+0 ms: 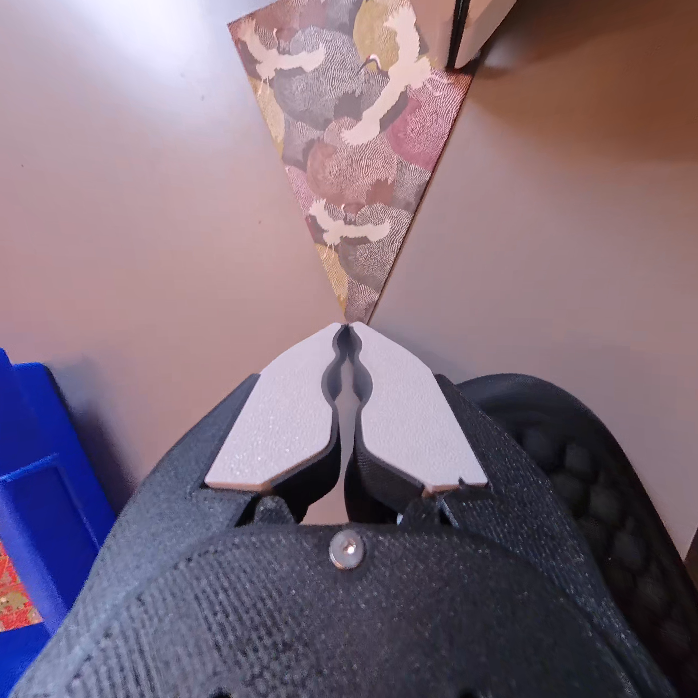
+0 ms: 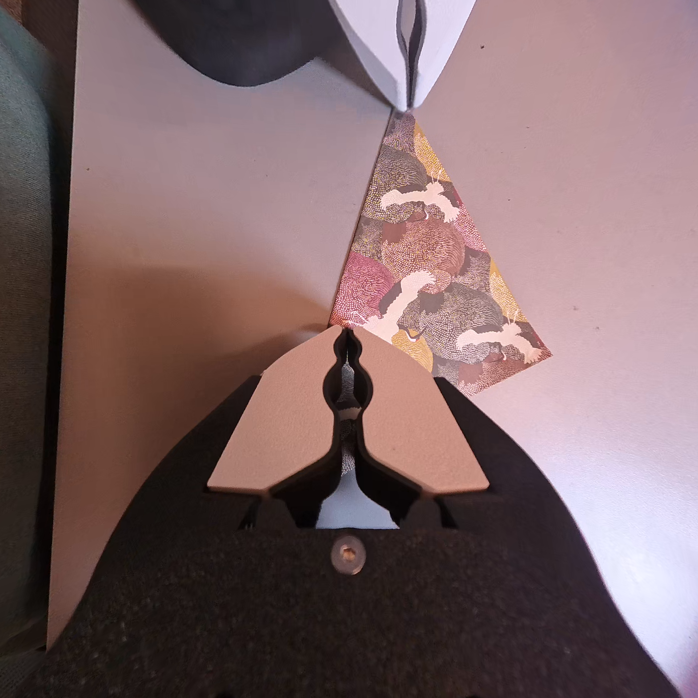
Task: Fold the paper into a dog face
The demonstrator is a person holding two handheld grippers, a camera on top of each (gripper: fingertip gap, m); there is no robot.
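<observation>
**Paper lies folded into a triangle, a gripper at each end**

Paper [image 1: 351, 151] printed with white cranes over dotted circles in grey, rose, brown and ochre lies flat on my pale grey table [image 1: 132, 189], folded into a triangle. From my left wrist camera I see it as a long wedge that narrows toward me, its sharp corner ending right at the tips of my left gripper [image 1: 348, 325]. Those fingers [image 1: 287, 423] are drawn together with only a thin wavy slit between them; the tips meet at the paper's point, but I cannot tell whether they pinch it or merely press beside it.

From my right wrist camera the same triangle [image 2: 423, 257] runs away from me. My right gripper [image 2: 348, 331] sits over the near corner, fingers [image 2: 287, 423] closed to a narrow slit, and I can see the crane pattern through the gap between them, so the sheet passes under or between them; a firm grasp I cannot confirm. At the far tip of the triangle the left gripper [image 2: 406, 107] comes down from the top of the picture, its pale fingers together and touching the paper's point.

A blue bin [image 1: 37, 472] stands at the left edge of my left view, with a scrap of red patterned paper [image 1: 15, 593] showing in it. Beside my left gripper a black mesh chair back [image 1: 604, 491] fills the lower right. A teal fabric surface [image 2: 22, 264] borders the table on the left of my right view.
</observation>
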